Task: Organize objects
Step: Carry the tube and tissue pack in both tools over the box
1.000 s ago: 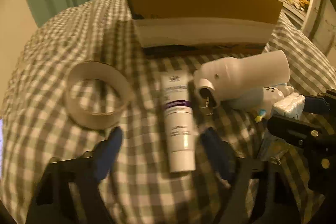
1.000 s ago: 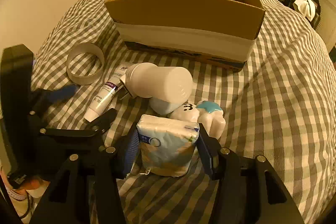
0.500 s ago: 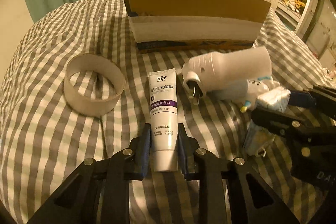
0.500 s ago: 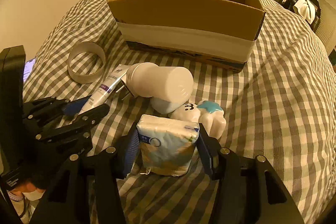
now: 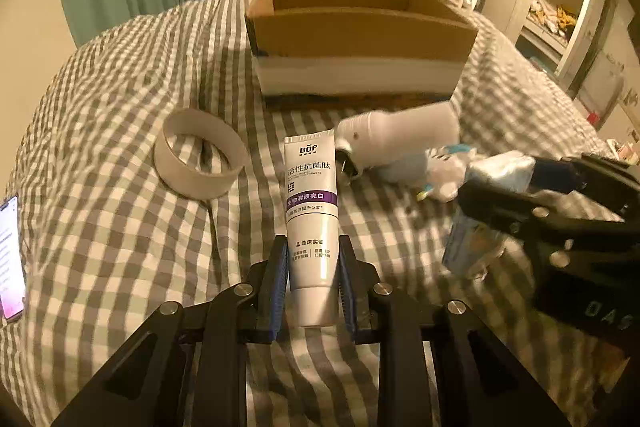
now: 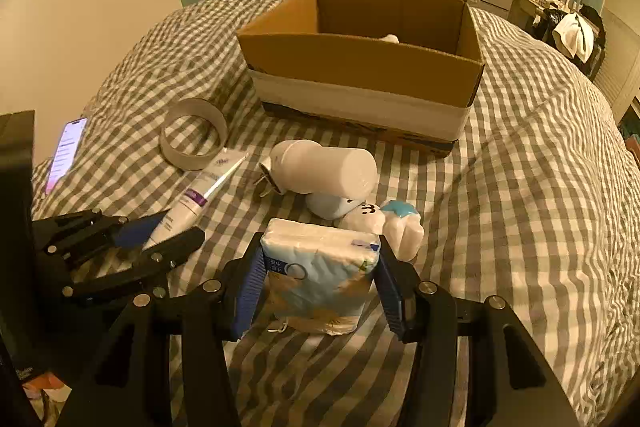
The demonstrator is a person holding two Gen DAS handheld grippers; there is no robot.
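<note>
My left gripper (image 5: pixel 313 263) is shut on a white toothpaste tube (image 5: pixel 311 211) and holds it above the checked bedcover; it also shows in the right wrist view (image 6: pixel 200 199). My right gripper (image 6: pixel 318 267) is shut on a pack of tissues (image 6: pixel 320 275), also seen blurred in the left wrist view (image 5: pixel 480 211). An open cardboard box (image 6: pixel 360 67) stands ahead (image 5: pixel 360 39). A white cylinder with a plug (image 6: pixel 324 169) and a white and blue toy (image 6: pixel 384 223) lie between the grippers and the box.
A tape ring (image 5: pixel 200 159) lies left on the bedcover (image 6: pixel 540 187). A lit phone (image 6: pixel 66 151) lies at the far left. Something white sits inside the box (image 6: pixel 390 38). Green curtains, shelves and a desk stand behind the bed.
My left gripper has closed on the toothpaste tube and lifted it. My right gripper has risen a little with the tissue pack.
</note>
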